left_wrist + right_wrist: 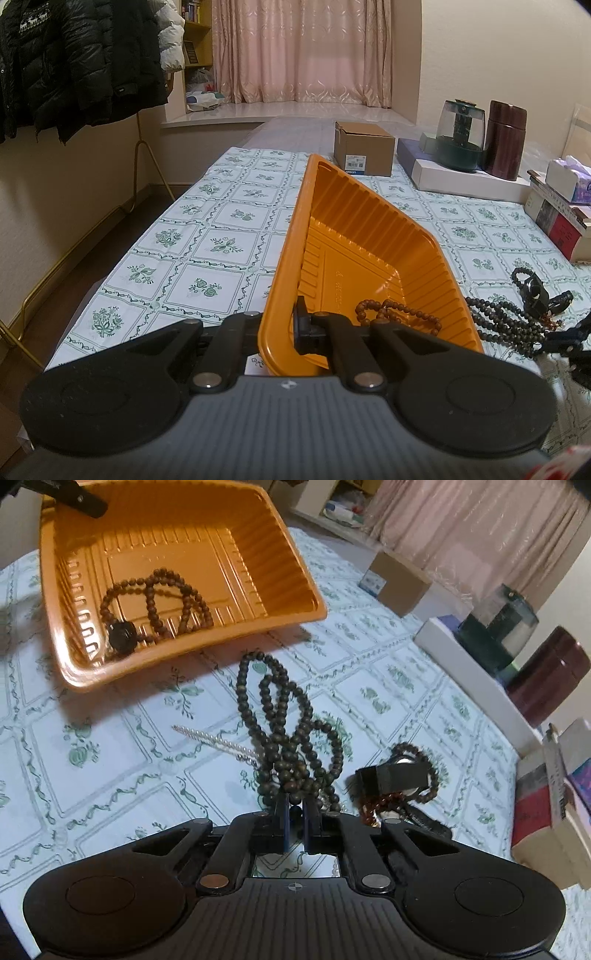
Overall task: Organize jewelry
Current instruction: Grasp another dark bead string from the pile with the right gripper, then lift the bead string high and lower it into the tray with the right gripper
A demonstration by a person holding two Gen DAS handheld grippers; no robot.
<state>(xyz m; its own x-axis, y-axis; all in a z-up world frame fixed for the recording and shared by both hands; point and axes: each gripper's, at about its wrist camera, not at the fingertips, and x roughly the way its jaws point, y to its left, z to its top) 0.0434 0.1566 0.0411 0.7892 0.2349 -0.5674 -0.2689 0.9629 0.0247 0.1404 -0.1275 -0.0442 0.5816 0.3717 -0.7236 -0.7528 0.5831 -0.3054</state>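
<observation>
An orange plastic tray [354, 221] is tilted up off the table, and my left gripper [279, 328] is shut on its near rim. A brown bead string [399, 310] lies in its low corner; it also shows in the right wrist view [159, 602] inside the tray [236, 528]. My right gripper [295, 816] is shut on a long dark bead necklace [284, 723] that lies looped on the tablecloth beside the tray. A pearl strand [214, 740] lies under it. A black-banded watch and a reddish bracelet [395, 779] lie to the right.
A floral tablecloth [221, 243] covers the table. At the far right stand a cardboard box [364, 149], a glass jar on a white box [460, 134], a brown canister [506, 140], tissues and stacked books [561, 218]. Coats hang at the left.
</observation>
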